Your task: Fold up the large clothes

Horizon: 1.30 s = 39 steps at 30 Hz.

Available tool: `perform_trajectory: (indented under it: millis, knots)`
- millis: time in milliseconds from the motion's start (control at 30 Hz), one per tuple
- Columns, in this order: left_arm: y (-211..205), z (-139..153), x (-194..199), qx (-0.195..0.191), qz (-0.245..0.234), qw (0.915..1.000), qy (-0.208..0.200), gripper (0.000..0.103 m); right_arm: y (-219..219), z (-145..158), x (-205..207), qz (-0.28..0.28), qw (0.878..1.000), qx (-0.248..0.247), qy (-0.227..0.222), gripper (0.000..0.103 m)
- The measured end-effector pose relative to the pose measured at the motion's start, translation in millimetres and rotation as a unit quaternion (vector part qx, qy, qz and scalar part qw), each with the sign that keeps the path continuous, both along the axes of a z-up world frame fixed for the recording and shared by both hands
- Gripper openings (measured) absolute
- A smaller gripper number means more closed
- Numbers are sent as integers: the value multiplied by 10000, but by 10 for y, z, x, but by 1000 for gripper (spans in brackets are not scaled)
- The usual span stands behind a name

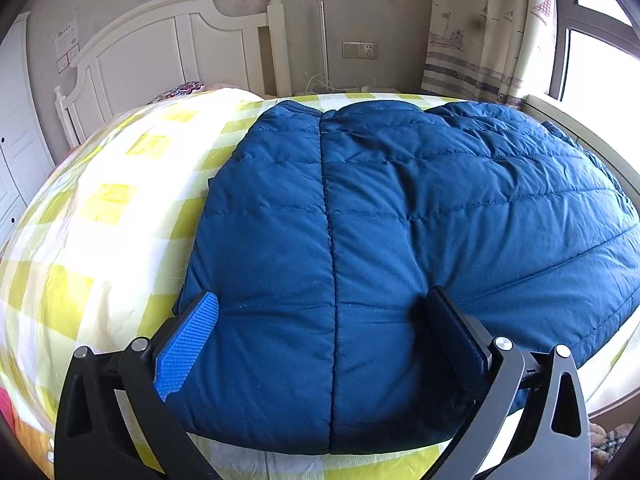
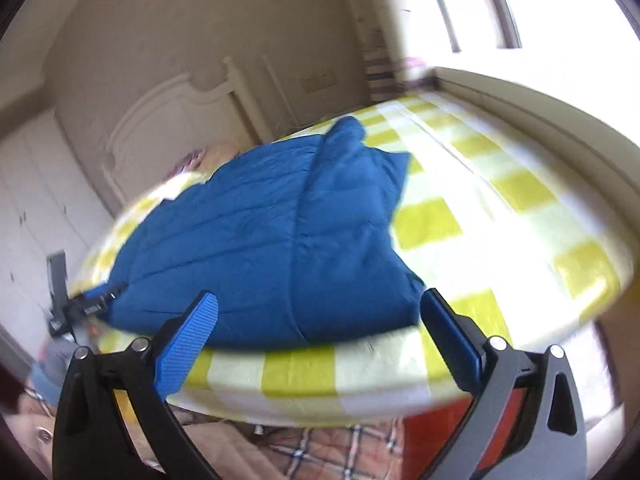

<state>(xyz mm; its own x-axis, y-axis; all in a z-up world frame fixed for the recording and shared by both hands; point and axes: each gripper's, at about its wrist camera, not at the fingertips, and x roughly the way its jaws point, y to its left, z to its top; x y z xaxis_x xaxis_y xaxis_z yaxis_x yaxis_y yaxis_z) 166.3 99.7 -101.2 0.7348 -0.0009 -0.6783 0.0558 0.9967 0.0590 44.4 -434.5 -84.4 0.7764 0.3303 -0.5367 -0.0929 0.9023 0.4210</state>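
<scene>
1. The blue quilted jacket [image 1: 400, 220] lies flat on the bed [image 1: 104, 216], on the yellow-and-white checked sheet [image 2: 480, 220], with its near hem along the bed's front edge. A stitched seam runs down its middle toward me.
2. My left gripper [image 1: 324, 300] sits low over the jacket's near hem. Its jaws are spread wide, with one blue textured pad [image 1: 188, 348] at the jacket's left edge and the other resting on the fabric right of the seam. Nothing is clamped between them.
3. My right gripper [image 2: 320, 304] hangs just off the bed's front edge, near the jacket's right front corner. Its jaws are also spread wide and hold nothing. This view is blurred.
4. In the right wrist view my left gripper shows at the jacket's far left corner.
5. Beyond the bed stand a white headboard [image 1: 172, 44], a wall socket [image 1: 359, 50], a patterned curtain [image 1: 480, 28] and a window [image 1: 596, 60].
</scene>
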Motion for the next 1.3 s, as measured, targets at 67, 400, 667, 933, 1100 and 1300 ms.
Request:
perform_trajectory:
  millis: [67,400,667,933,1100,1300]
  knots:
    - [-8,0,1,-1,-2,10000,-13,99,-97,-107,-88,37,9989,443,128,92]
    - [-14,-7,-2,18,-8,10000,-8,99,162,-282,313,263,9943,881,539,90]
    - [-20,-14,-21,21,-38,10000,-12,99,391,-230,997,-722,9866,1331,613,83]
    - [-358,513,123,156,-275,9994,-130,98,150,-297,634,-568,9732,2225,-81,28]
    - [-941,753,611,351,-638,9971,-218,98,112,7,418,-476,9759,2051,-568,27]
    - [-1678,265,1013,757,-1118,9899,432,99,1,178,289,-623,9776,1892,-675,27]
